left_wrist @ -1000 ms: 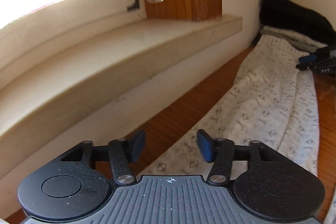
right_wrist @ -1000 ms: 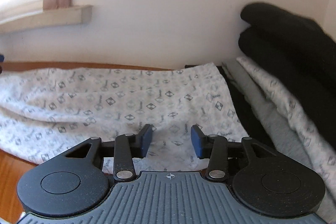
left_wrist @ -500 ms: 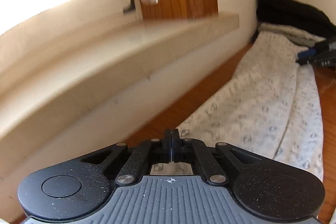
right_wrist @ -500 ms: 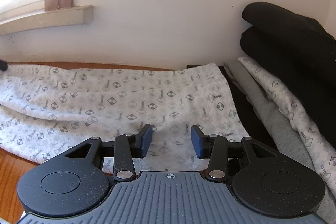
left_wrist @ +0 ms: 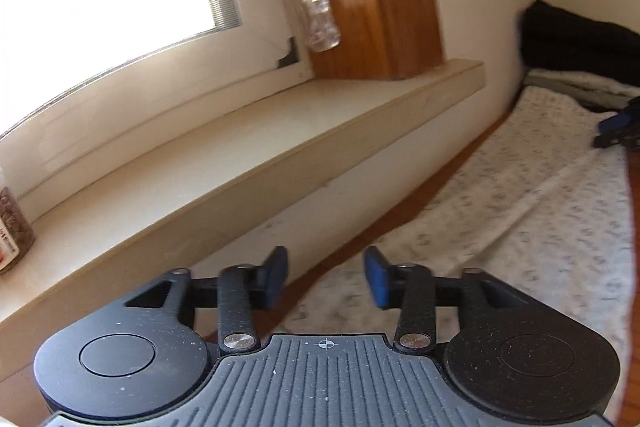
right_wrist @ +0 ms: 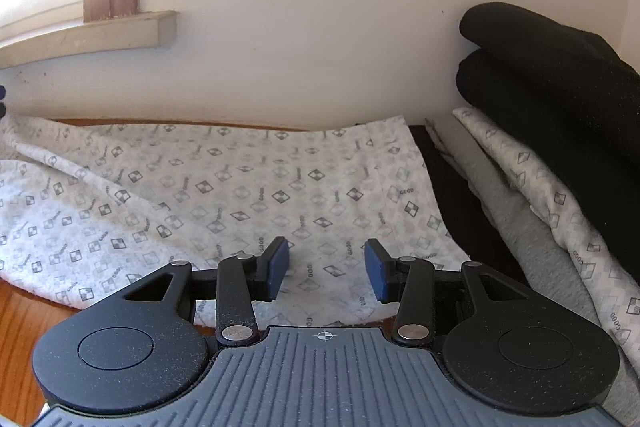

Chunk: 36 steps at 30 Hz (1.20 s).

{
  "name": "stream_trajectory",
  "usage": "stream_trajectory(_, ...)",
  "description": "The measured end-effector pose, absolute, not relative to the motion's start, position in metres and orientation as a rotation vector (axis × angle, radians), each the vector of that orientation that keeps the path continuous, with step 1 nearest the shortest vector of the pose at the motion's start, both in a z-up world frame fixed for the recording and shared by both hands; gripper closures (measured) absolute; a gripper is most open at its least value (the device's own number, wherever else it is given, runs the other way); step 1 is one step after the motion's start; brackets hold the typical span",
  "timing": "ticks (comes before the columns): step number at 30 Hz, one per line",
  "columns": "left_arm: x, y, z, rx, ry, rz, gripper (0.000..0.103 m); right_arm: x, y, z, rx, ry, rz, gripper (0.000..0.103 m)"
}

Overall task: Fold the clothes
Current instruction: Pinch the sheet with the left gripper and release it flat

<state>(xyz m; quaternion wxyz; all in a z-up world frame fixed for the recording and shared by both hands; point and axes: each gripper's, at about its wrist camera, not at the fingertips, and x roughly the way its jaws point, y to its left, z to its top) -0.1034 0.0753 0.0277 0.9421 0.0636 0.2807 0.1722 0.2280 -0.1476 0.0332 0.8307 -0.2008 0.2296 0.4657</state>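
The left tongs [left_wrist: 326, 277] stood with their two blue-padded fingers [left_wrist: 376, 279] spread wide apart and nothing between them, the view blurred. The right tongs [right_wrist: 326, 269] were likewise parted, their blue pads [right_wrist: 278, 267] well apart and gripping nothing, tilted slightly downward. From the left wrist camera, the tips of the right tongs [left_wrist: 618, 127] showed at the far right edge, dark with a blue pad, too blurred to read the gap there.
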Motion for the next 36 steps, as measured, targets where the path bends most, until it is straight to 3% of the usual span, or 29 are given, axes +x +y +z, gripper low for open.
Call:
stream_trajectory(3,-0.106,0.059,0.028,0.13,0.567,0.292,0.046,0.228,-0.148,0.033,-0.422,0.49,0.989,0.06)
stream_trajectory(22,-0.119,0.003,0.002,0.117,0.665,0.071,0.036,0.237,-0.151,0.033,-0.38,0.542,1.026,0.056)
stream_trajectory(27,-0.124,0.001,0.003,0.103,0.671,0.08,0.029,0.241,-0.153,0.047,-0.322,0.558,1.067,0.056)
stream_trajectory(31,-0.119,-0.001,0.008,0.159,0.687,0.114,0.027,0.213,-0.122,0.058,-0.313,0.525,1.168,0.063)
stream_trajectory(36,-0.122,0.013,0.008,0.109,0.67,0.132,0.027,0.171,-0.053,0.056,-0.379,0.55,1.3,0.064)
